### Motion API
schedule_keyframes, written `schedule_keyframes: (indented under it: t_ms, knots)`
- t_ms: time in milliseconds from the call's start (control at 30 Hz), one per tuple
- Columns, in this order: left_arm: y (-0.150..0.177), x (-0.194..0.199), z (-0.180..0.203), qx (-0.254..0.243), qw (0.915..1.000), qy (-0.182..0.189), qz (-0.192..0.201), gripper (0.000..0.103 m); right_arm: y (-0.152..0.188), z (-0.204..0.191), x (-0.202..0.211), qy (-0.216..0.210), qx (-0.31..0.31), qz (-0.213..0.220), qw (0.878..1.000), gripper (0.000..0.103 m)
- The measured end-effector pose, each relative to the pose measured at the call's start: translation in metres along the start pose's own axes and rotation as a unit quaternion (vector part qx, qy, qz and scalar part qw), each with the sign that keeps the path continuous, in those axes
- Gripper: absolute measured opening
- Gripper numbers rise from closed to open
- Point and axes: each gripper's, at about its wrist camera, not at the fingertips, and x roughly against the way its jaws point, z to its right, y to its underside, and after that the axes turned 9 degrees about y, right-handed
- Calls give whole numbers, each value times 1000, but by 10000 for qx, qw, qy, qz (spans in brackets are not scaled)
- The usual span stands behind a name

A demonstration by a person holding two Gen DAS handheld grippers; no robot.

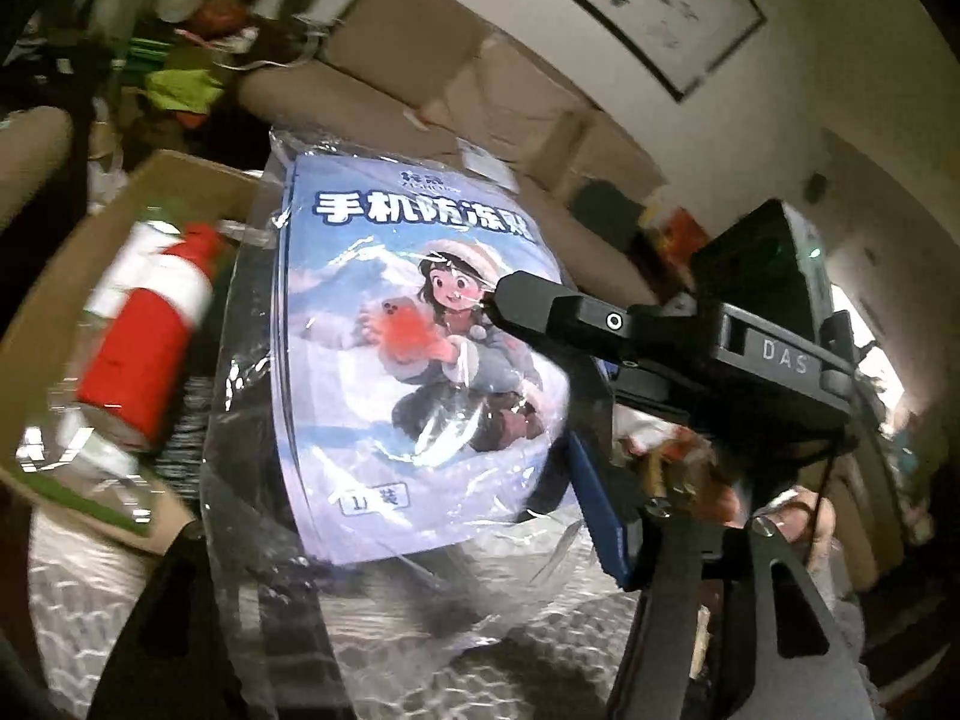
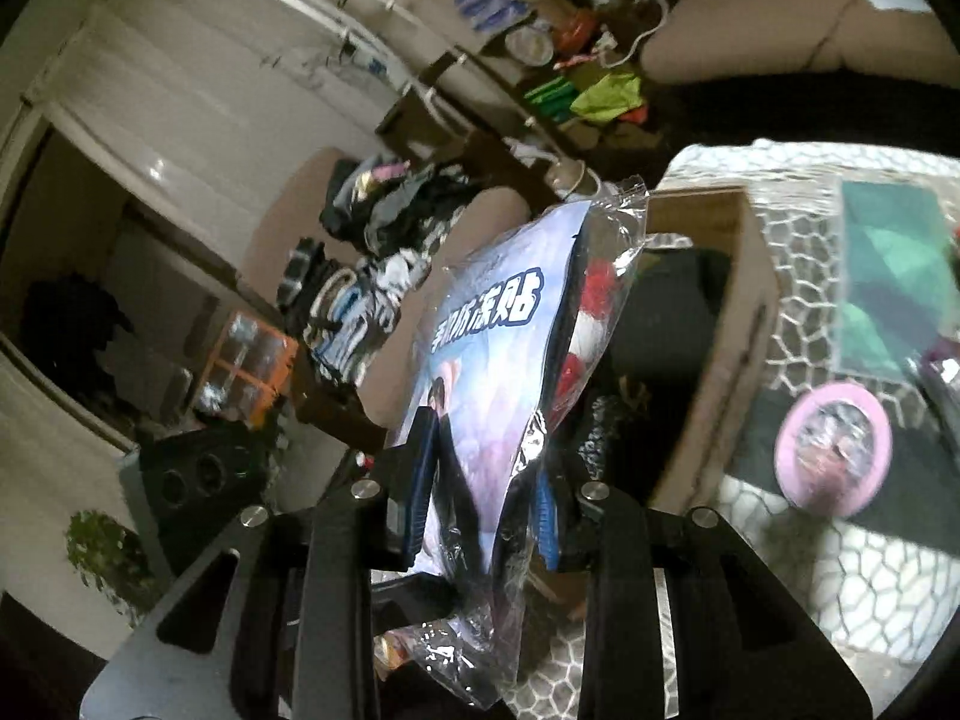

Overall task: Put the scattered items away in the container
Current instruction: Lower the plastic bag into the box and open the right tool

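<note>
Packet [image 2: 480, 372]: clear crinkled plastic sleeve, blue-white cartoon card of a girl in snow. Right gripper [image 2: 480, 492] pinches it; left gripper's [image 1: 384, 540] finger state unclear.

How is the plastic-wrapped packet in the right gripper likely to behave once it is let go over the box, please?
The packet looks flat and thin, so probably light. Its loose, crinkled wrap suggests that it is floppy and slippery at the edges. It would likely flutter or slide rather than drop straight into the box.

Dim indoor light, motion blur, fisheye-warped edges, plastic glare.
</note>
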Motion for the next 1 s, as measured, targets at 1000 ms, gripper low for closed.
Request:
schedule_keyframes:
  t_ms: [1000]
  knots:
    - [5, -36, -86, 953, 9928, -582, -442, 75, -25, -38, -153, 2115, 2998, -1750, 9137, 23]
